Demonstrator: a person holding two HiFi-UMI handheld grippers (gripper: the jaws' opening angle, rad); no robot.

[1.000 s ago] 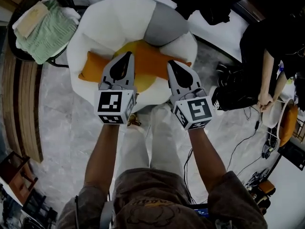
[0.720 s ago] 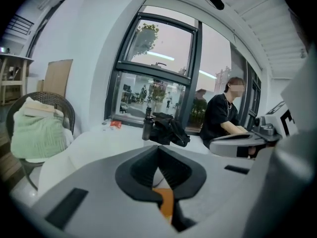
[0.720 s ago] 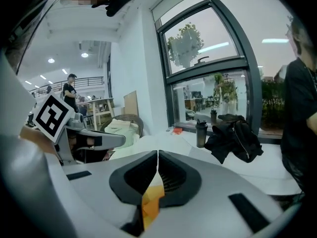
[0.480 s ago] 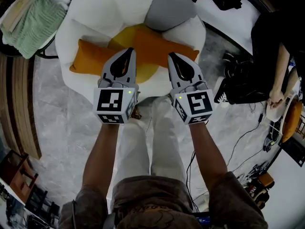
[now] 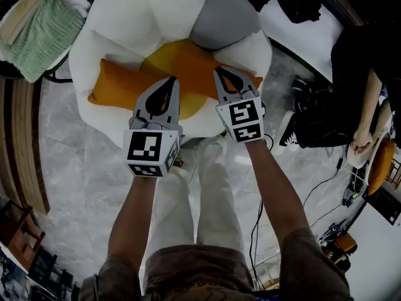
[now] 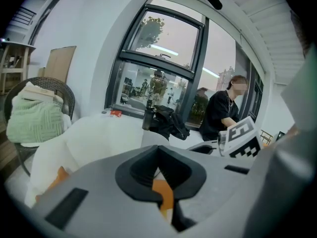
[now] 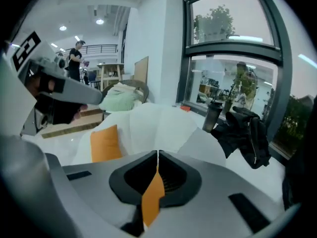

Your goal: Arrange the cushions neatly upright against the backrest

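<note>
Over the white armchair (image 5: 144, 11) | left gripper (image 5: 170, 80), right gripper (image 5: 217, 71) both clenched | orange cushion (image 5: 113, 89) half hidden beneath

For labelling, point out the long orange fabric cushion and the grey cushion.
Long orange fabric cushion (image 5: 116, 88): head view, its left half.
Grey cushion (image 5: 225, 19): head view, its middle.
</note>
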